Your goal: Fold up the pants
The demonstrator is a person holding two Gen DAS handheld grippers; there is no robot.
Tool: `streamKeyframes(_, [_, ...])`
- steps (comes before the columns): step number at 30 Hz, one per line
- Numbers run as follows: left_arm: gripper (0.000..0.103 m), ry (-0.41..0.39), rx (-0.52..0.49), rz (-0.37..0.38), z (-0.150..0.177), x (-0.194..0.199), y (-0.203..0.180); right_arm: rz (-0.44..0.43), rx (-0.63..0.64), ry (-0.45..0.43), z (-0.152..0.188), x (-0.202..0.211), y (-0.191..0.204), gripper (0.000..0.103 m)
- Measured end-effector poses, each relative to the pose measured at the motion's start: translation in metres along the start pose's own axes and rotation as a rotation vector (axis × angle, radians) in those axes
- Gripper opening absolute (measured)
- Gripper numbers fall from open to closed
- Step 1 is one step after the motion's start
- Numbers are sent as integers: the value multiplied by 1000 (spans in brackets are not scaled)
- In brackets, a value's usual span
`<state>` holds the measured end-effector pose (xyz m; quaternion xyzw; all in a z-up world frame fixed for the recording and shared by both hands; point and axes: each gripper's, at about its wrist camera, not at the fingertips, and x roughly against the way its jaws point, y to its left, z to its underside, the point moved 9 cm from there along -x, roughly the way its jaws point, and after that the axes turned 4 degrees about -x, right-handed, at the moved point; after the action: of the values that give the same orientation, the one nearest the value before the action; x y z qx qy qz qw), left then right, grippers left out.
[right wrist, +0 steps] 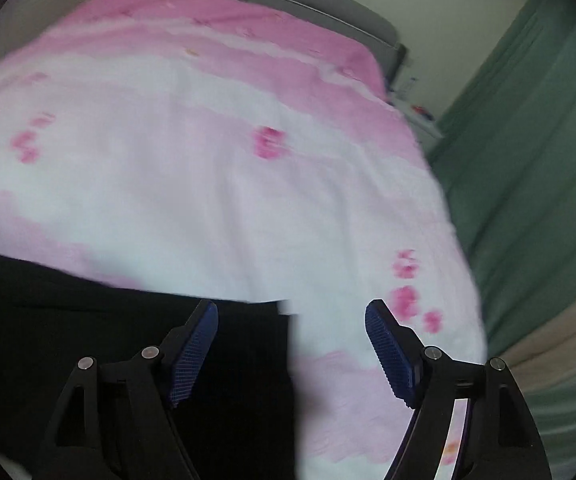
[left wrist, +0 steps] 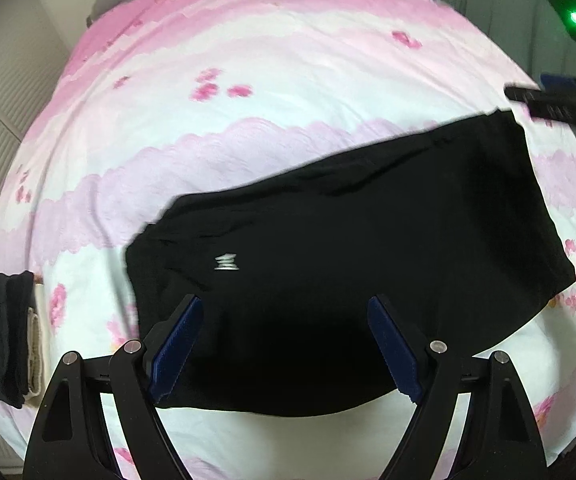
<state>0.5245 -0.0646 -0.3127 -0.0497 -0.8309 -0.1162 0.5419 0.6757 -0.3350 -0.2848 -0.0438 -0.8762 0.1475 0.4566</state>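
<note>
Left wrist cam: left gripper point(left wrist: 286, 308) spread wide, empty, over black pants point(left wrist: 348, 248) folded flat on pink bedspread point(left wrist: 248, 60); right gripper point(right wrist: 292, 312) also wide, empty, pants edge w/ its left finger.

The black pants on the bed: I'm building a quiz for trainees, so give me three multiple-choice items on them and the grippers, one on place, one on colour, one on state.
1. Where does the stack of folded clothes lie?
A. At the left edge of the bedspread
B. On the pants
C. On the floor

2. What colour is the logo on the pants?
A. Red
B. White
C. Green

3. How do the left gripper and right gripper stand?
A. Both open
B. Both shut on cloth
C. One shut

Key: 1 A, it sits left of the pants; 2 B, pale mark on black; 3 A, wide gaps, nothing gripped.
</note>
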Motion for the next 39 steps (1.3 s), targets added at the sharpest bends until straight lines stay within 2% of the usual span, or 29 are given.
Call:
streamKeyframes(3, [84,-50,19,-10,2,9,39,-75,22,-9,4,27,37,76])
streamKeyframes(5, [84,-61,31,6,3,7,68,-163,24,-4,14,49,73,76])
streamKeyframes(7, [84,-54,29,67,4,-2,98,-263,-5,21,23,61,110,76])
streamKeyframes(9, [84,-52,23,92,5,-9,119,-332,-33,40,31,71,145,76])
streamKeyframes(12, [84,-40,-27,129,5,-28,144,-389,-65,87,45,77,200,76])
streamKeyframes(14, [84,-19,-55,185,5,-42,151,-444,-95,124,52,76,235,76])
streamKeyframes(19, [84,14,-52,343,-2,-75,163,-460,-69,161,59,78,292,76])
streamKeyframes(24, [82,17,0,480,-17,-98,167,-447,-44,182,61,77,321,76])
streamKeyframes(27, [76,25,52,562,-23,-113,167,-450,-46,193,59,72,325,76])
streamKeyframes(28, [70,38,76,586,-23,-117,165,-446,-45,202,60,70,328,76])
streamKeyframes(29, [62,49,87,601,-24,-119,163,-445,-44,208,61,68,331,76])
streamKeyframes(31, [55,58,82,623,-20,-114,159,-439,-46,218,62,65,333,75])
streamKeyframes(34, [54,17,12,592,-17,-93,158,-437,-50,229,64,63,335,75])
streamKeyframes(36, [54,-15,-22,613,-17,-74,156,-439,-54,235,63,62,336,75])
streamKeyframes(39, [54,-12,-75,642,-16,-69,149,-448,-58,238,62,60,340,74])
